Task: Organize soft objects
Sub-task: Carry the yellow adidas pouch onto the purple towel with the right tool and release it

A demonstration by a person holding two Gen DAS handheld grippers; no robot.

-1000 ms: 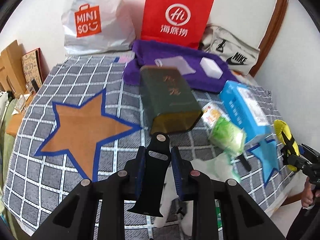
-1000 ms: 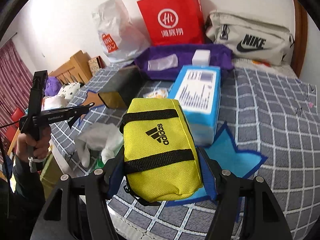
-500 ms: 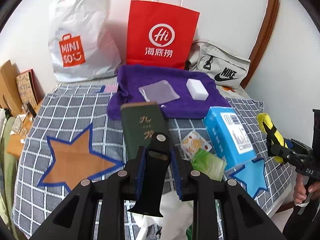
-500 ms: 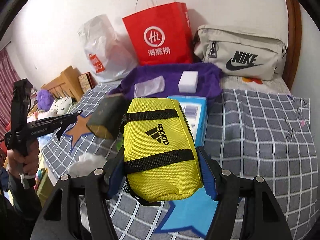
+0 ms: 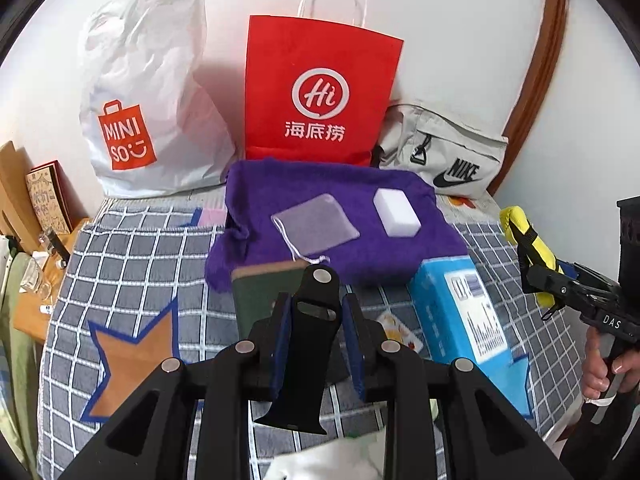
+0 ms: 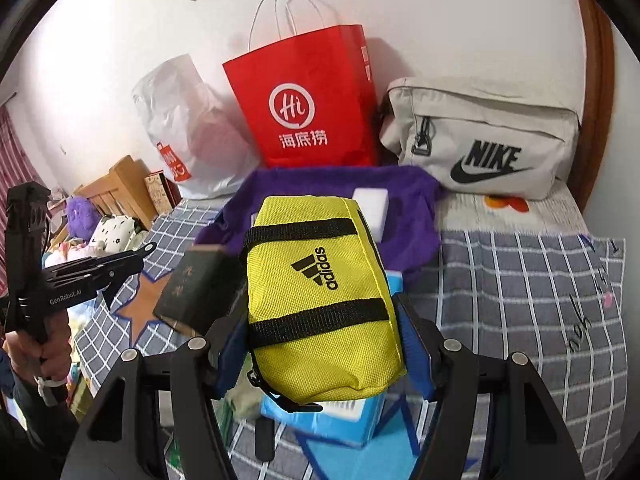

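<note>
The left tongs (image 5: 314,316) are seen nearly closed, blue pads pressed on both sides of a black watch strap (image 5: 306,344), which is held clear of the bed (image 5: 132,264), its holed end pointing forward and its tapered end hanging back between the arms. The right tongs (image 6: 324,332) are seen about half open, clamped on the flanks of a yellow Adidas pouch (image 6: 320,292), which is carried above the bed, logo uppermost.

Directly ahead of the left tongs a dark green box (image 5: 260,292) is noted on the checked cover, and beyond it a purple towel (image 5: 280,188). On the towel a translucent drawstring pouch (image 5: 314,228) and a white sponge block (image 5: 396,212) are recorded, apart from one another. Right of the left tongs a blue tissue pack (image 5: 460,312) is observed, with a small printed sachet (image 5: 400,334) between it and the box. Left of them an orange star patch (image 5: 136,356) is marked on the cover.

Against the wall behind the towel a white Miniso bag (image 5: 152,100), a red paper bag (image 5: 320,92) and a beige Nike bag (image 5: 444,152) are lined up. Under the right tongs the blue tissue pack is partly hidden by the yellow pouch. The person's hand (image 6: 36,352) gripping the left handle is seen at the left edge of the right view
</note>
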